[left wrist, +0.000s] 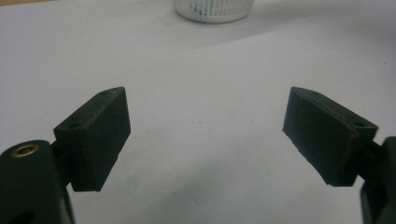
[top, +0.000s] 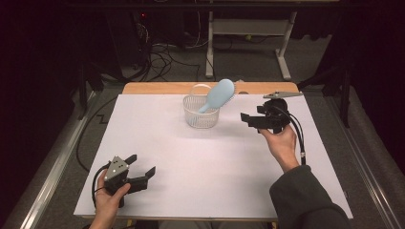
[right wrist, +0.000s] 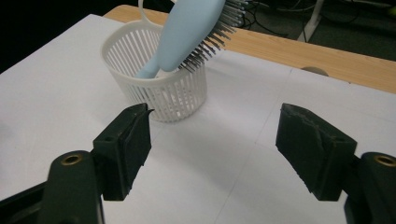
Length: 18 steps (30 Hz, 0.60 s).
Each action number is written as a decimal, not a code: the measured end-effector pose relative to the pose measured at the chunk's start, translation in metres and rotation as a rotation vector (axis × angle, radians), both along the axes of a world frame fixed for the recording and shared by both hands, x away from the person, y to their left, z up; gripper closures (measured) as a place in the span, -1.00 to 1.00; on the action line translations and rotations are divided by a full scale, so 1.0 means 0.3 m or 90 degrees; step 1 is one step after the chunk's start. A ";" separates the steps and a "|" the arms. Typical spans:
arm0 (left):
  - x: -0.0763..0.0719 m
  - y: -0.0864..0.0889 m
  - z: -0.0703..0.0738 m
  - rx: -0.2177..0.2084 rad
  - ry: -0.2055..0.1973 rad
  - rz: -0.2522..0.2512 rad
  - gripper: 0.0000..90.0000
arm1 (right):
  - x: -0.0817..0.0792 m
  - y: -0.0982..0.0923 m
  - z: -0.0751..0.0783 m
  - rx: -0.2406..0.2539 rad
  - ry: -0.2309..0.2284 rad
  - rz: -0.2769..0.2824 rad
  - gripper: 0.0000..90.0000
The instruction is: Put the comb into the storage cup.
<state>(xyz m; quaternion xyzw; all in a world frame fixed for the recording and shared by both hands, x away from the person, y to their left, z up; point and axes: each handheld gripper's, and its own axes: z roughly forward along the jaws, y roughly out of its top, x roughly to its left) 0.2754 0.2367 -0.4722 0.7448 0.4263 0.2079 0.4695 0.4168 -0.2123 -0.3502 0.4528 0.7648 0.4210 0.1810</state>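
Upright but tilted, the pale blue hairbrush (top: 218, 94) stands handle-down in the white basket (top: 200, 117) at the worktop's (top: 191, 162) far edge, apparently leaning on its rim, while the right tool (top: 246, 117) nearby and the left tool (top: 141, 164) well apart both gape wide, holding nothing.

Black hand-held gripper (top: 249, 119), grey plate, trailing cable, dark sleeve (top: 305, 200)

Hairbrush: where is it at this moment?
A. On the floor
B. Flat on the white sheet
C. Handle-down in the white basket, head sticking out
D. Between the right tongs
C: the hairbrush stands handle-down in the basket, bristled head leaning over the rim.
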 end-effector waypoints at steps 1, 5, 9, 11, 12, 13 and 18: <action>0.000 -0.001 0.000 0.000 0.000 0.000 -0.65 | -0.005 -0.003 -0.003 0.000 -0.001 0.000 -0.41; -0.002 0.002 0.000 -0.002 0.000 0.007 -0.65 | -0.021 -0.009 -0.012 0.005 0.002 -0.002 -0.41; 0.000 0.017 -0.001 -0.008 0.003 0.023 -0.65 | -0.033 -0.015 -0.015 0.010 0.000 -0.001 -0.41; 0.001 0.022 -0.002 -0.011 0.004 0.030 -0.65 | -0.039 -0.016 -0.016 0.011 0.001 -0.001 -0.41; 0.002 0.024 -0.002 -0.012 0.005 0.032 -0.65 | -0.041 -0.018 -0.017 0.010 0.001 -0.001 -0.41; 0.002 0.025 -0.003 -0.012 0.006 0.034 -0.65 | -0.044 -0.019 -0.018 0.011 0.002 -0.003 -0.41; 0.000 0.035 -0.005 -0.010 0.007 0.047 -0.65 | -0.062 -0.026 -0.022 0.011 -0.005 -0.009 -0.41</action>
